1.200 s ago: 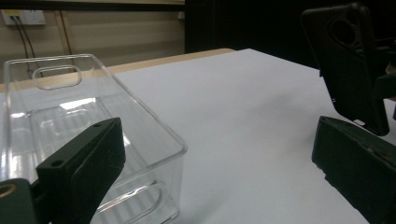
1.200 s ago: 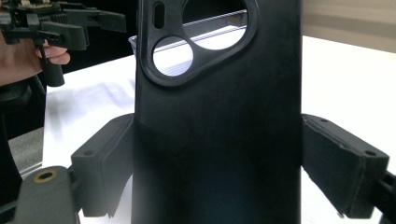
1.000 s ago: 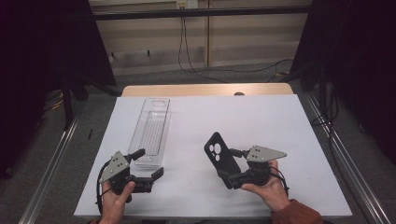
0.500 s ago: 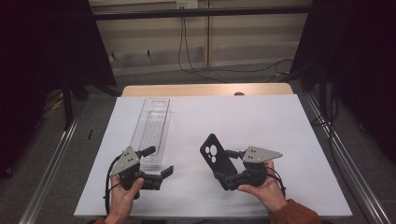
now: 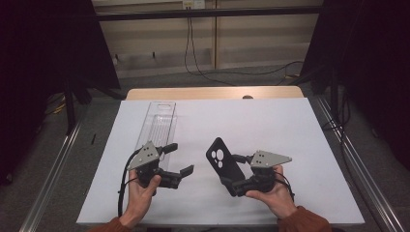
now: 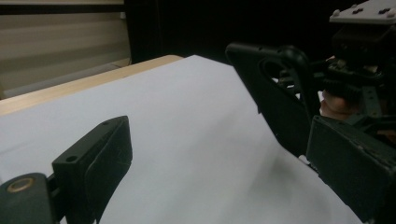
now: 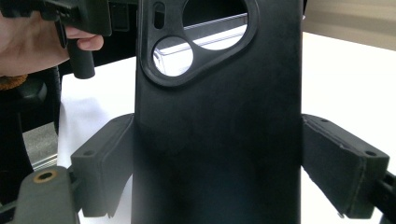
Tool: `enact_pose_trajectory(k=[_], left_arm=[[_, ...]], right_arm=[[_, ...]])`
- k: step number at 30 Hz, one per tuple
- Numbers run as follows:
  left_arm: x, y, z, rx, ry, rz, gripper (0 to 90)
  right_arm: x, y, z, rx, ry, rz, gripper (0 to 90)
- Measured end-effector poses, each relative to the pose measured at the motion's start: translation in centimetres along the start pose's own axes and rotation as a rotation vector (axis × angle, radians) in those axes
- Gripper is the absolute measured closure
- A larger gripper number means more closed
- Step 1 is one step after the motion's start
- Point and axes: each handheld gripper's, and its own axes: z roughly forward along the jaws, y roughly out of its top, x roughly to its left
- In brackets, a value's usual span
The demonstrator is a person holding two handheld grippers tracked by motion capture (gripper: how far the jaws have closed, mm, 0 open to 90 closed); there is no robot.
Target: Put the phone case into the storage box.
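Note:
A black phone case [image 5: 221,163] with a camera cut-out stands upright off the white table, clamped by its sides in my right gripper [image 5: 232,172]. In the right gripper view both pads press on the phone case [image 7: 219,116], which spans the gap between the jaws of the right gripper [image 7: 219,177]. My left gripper [image 5: 178,158] is open with nothing between its fingers and points right toward the case, a short way off. The left gripper view looks between the spread jaws of the left gripper [image 6: 224,177] at the phone case [image 6: 275,93], with the right gripper [image 6: 362,51] behind it.
A clear plastic tray [image 5: 158,124] lies lengthwise on the white table sheet [image 5: 270,125], just beyond the left gripper. It also shows through the case's cut-out as the clear tray [image 7: 175,56]. A wooden edge [image 5: 212,93] runs along the far side, and metal rails [image 5: 53,164] flank the table.
My left gripper has moved right, toward the phone case, and lifted a little off the table. The right gripper and the case have stayed in place.

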Motion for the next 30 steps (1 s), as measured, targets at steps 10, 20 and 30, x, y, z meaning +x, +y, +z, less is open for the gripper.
enact_pose_trajectory(k=[10,20,30], left_arm=[[0.3,1.1,1.1,-0.01,-0.064,-0.004,6.9],[0.5,0.8,1.6,0.025,-0.169,-0.005,5.3],[0.4,1.3,1.9,0.059,-0.229,0.025,2.4]], right_arm=[[-0.6,1.7,0.7,-0.025,0.017,-0.029,14.4],[-0.3,1.2,1.7,0.007,0.06,-0.039,14.4],[0.0,1.1,2.0,0.027,0.105,-0.054,14.4]])
